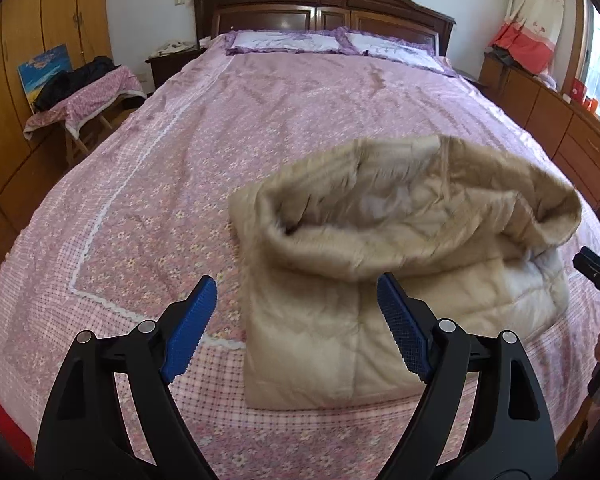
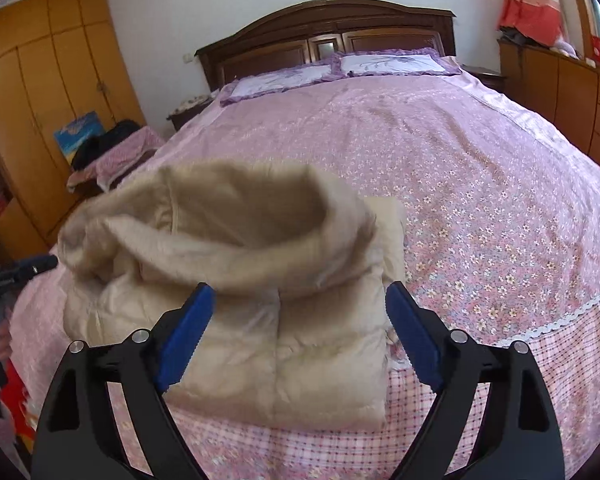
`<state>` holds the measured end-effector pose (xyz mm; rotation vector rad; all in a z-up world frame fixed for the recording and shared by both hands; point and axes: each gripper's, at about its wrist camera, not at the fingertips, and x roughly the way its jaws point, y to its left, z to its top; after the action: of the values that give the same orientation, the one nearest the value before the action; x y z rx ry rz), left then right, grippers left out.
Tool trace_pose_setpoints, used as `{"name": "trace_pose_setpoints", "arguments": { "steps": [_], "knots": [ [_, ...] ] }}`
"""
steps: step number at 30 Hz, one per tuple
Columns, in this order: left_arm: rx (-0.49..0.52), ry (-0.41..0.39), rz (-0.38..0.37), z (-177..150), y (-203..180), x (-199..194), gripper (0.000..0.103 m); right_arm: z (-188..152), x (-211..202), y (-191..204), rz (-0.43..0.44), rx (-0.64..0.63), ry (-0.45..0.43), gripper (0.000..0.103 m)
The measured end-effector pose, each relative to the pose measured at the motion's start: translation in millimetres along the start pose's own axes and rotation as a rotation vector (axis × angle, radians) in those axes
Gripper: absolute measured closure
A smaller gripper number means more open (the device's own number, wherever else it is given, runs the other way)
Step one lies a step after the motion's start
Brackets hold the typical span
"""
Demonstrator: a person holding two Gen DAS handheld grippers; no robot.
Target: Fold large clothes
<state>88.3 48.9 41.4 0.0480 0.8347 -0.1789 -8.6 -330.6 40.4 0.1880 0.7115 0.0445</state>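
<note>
**Beige padded coat lies folded at the bed's foot**

Beige quilted puffer coat with a fur-trimmed hood [image 1: 400, 248] sits in a bundle near the front edge of the pink floral bedspread [image 1: 180, 152]; it looks light, soft and springy, likely to puff open; best pinched at a stitched hem or corner; left tongs [image 1: 296, 324] and right tongs [image 2: 298, 330] both gape wide, holding nothing.

Your left gripper [image 1: 296, 300] hangs above the near left corner of the folded coat [image 1: 380, 248], jaws spread wide, nothing between the blue pads [image 1: 188, 332]. Your right gripper [image 2: 300, 308] hangs over the coat's near right part, tilted down, jaws equally wide and empty.
</note>
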Motion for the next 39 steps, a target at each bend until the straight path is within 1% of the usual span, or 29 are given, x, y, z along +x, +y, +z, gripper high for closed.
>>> {"name": "trace_pose_setpoints", "arguments": {
  "steps": [5,9,12,14,17,19,20,21,26,30,33,34,35,36,37,38,39],
  "knots": [
    [-0.007,0.032,0.034,-7,10,16,0.021,-7,16,-9,-0.018,0.001,0.041,0.015],
    [0.006,0.027,0.041,-1,12,32,0.021,-7,32,-14,-0.034,0.005,0.061,0.014],
    [0.046,0.008,0.019,6,12,47,0.021,1,45,-13,-0.056,-0.038,0.055,0.014],
    [0.088,0.004,0.027,11,9,59,0.021,8,52,-13,-0.075,-0.06,0.048,0.014],
    [0.129,-0.006,0.019,20,6,69,0.021,18,65,-16,-0.08,-0.061,0.053,0.013],
    [0.142,-0.025,0.022,27,6,73,0.016,22,70,-18,-0.071,-0.049,0.053,0.01],
    [0.142,-0.035,0.028,29,5,74,0.011,25,74,-20,-0.062,-0.035,0.053,0.01],
    [0.138,-0.047,0.035,32,5,76,0.01,28,76,-22,-0.055,-0.017,0.052,0.01],
    [0.086,-0.031,0.005,44,8,92,0.01,39,89,-27,-0.044,0.058,0.064,0.009],
    [0.072,-0.017,-0.014,47,9,105,0.01,45,98,-27,-0.034,0.062,0.081,0.009],
    [0.05,-0.014,-0.056,50,11,111,0.011,51,103,-31,-0.02,0.07,0.089,0.009],
    [0.038,-0.013,-0.076,50,13,113,0.014,53,106,-33,-0.004,0.08,0.096,0.009],
    [0.029,-0.01,-0.096,50,13,114,0.026,55,107,-35,0.007,0.087,0.101,0.011],
    [0.014,-0.003,-0.121,50,13,116,0.042,56,109,-36,0.026,0.094,0.103,0.015],
    [0.007,-0.002,-0.119,50,14,116,0.048,56,109,-36,0.043,0.096,0.102,0.03],
    [0.003,-0.009,-0.116,50,15,116,0.062,57,109,-36,0.034,0.098,0.098,0.041],
    [-0.001,-0.016,-0.119,50,16,114,0.074,58,107,-36,0.022,0.099,0.085,0.049]
  ]
}}
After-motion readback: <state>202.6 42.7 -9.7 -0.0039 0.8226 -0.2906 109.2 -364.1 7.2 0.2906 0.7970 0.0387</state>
